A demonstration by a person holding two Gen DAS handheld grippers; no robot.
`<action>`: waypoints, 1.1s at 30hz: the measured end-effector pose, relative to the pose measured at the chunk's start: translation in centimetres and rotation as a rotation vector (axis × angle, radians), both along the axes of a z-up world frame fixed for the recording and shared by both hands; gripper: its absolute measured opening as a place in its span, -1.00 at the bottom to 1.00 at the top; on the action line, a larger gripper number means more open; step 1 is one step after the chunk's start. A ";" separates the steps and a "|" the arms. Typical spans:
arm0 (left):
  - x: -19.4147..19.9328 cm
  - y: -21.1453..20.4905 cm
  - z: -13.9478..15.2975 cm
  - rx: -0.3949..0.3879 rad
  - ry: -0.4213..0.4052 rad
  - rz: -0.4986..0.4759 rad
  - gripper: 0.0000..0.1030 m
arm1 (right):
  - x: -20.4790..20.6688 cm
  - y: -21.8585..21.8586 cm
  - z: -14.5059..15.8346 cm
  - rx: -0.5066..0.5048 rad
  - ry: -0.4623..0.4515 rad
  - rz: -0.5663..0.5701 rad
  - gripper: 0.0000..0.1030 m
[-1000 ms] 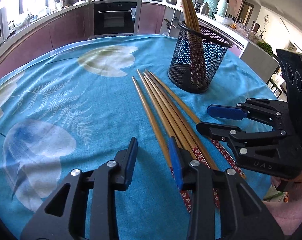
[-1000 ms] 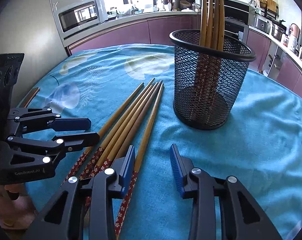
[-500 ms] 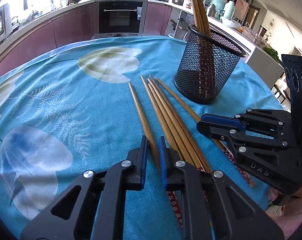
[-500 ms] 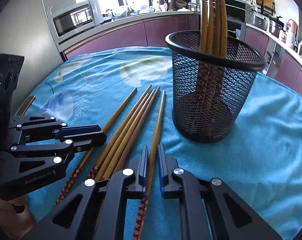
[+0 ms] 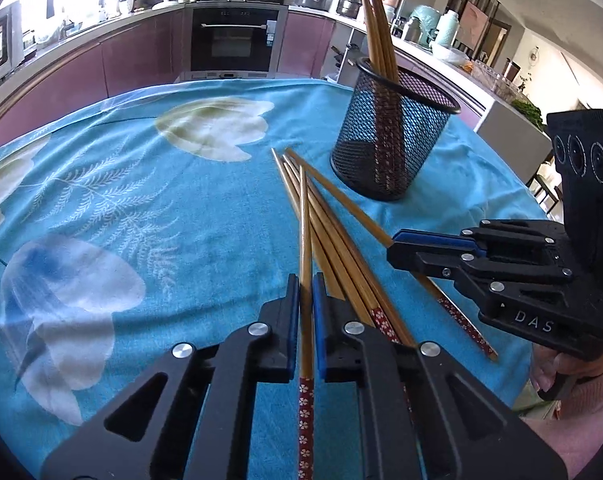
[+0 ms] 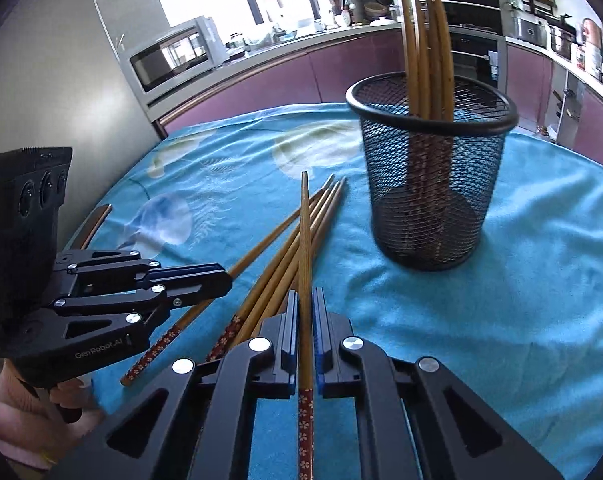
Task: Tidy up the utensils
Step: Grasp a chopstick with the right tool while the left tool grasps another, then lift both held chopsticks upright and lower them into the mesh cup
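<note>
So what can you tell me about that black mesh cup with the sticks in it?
The mesh cup is a round holder of black wire mesh with a solid rim, seemingly metal. It stands upright on the blue tablecloth, beyond the loose chopsticks and apart from them. Several wooden chopsticks stand inside, leaning on the rim, patterned red ends down. Neither gripper touches it.

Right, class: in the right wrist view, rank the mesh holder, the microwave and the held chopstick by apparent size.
1. Mesh holder, largest.
2. Microwave, though it stands far back, so its true size is unsure.
3. Chopstick in the right gripper: long but very thin.
</note>
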State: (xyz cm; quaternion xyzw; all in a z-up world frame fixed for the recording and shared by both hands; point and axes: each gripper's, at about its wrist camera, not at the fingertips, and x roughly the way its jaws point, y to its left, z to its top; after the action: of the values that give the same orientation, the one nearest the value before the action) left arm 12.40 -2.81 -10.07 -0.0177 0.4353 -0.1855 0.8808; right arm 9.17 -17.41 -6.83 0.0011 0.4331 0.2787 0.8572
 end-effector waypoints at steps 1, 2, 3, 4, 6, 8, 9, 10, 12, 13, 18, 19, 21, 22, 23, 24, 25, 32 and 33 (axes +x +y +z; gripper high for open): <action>0.0 -0.1 -0.1 0.005 0.003 -0.006 -0.85 | 0.1 0.1 -0.1 -0.005 0.004 0.002 -0.89; 0.1 -0.2 -0.2 0.009 0.006 -0.008 -0.85 | 0.1 0.1 -0.2 -0.010 0.007 0.002 -0.89; 0.1 -0.2 -0.3 0.011 0.006 -0.011 -0.85 | 0.2 0.2 -0.3 -0.016 0.013 0.003 -0.89; 0.2 -0.2 -0.3 0.011 0.008 -0.017 -0.85 | 0.3 0.3 -0.4 -0.021 0.016 0.005 -0.89; 0.4 -0.2 -0.3 0.013 0.011 -0.017 -0.85 | 0.4 0.4 -0.5 -0.032 0.016 0.003 -0.88; 0.8 -0.2 -0.5 0.016 0.022 -0.019 -0.82 | 0.6 0.6 -0.6 -0.045 0.018 0.004 -0.85; 1.0 -0.2 -0.7 0.014 0.031 -0.018 -0.82 | 0.7 0.6 -0.8 -0.050 0.018 0.001 -0.84; 1.2 -0.2 -0.8 0.012 0.033 -0.021 -0.82 | 0.9 0.7 -0.9 -0.053 0.022 0.003 -0.84; 1.5 -0.2 -0.7 0.014 0.034 -0.025 -0.79 | 1.1 0.9 -1.0 -0.058 0.017 0.008 -0.84; 1.7 -0.4 -0.7 0.019 0.033 -0.029 -0.79 | 1.2 0.9 -1.1 -0.056 0.019 0.008 -0.84; 2.4 -0.9 -0.6 0.035 0.030 -0.028 -0.84 | 1.5 0.8 -1.1 -0.037 0.018 0.007 -0.88; 2.4 -0.9 -0.6 0.034 0.030 -0.024 -0.84 | 1.4 0.7 -1.0 -0.033 0.012 0.006 -0.88; 2.4 -0.8 -0.4 0.024 0.030 -0.018 -0.84 | 1.1 0.3 -0.5 -0.016 -0.003 0.004 -0.88; 2.3 -0.8 -0.2 0.019 0.026 -0.017 -0.84 | 1.0 0.1 -0.2 -0.008 -0.011 0.004 -0.88; 2.2 -0.7 0.0 0.013 0.021 -0.016 -0.84 | 0.8 -0.1 0.2 -0.001 -0.022 0.003 -0.88; 2.1 -0.6 0.2 0.009 0.014 -0.016 -0.84 | 0.6 -0.3 0.6 0.008 -0.036 0.003 -0.88; 1.9 -0.5 0.7 0.005 0.003 -0.016 -0.84 | 0.4 -0.5 1.0 0.015 -0.047 0.003 -0.88; 0.6 0.3 4.6 -0.067 -0.076 -0.040 -0.85 | -0.5 -2.2 4.0 0.074 -0.122 -0.012 -0.88; 0.4 0.3 5.1 -0.078 -0.084 -0.045 -0.85 | -0.6 -2.4 4.4 0.080 -0.132 -0.013 -0.88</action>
State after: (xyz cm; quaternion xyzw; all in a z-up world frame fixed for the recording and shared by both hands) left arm 12.75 -2.49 -4.95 -0.0344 0.3906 -0.2226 0.8926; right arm 8.58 -19.80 -2.44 0.0198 0.3642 0.2897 0.8849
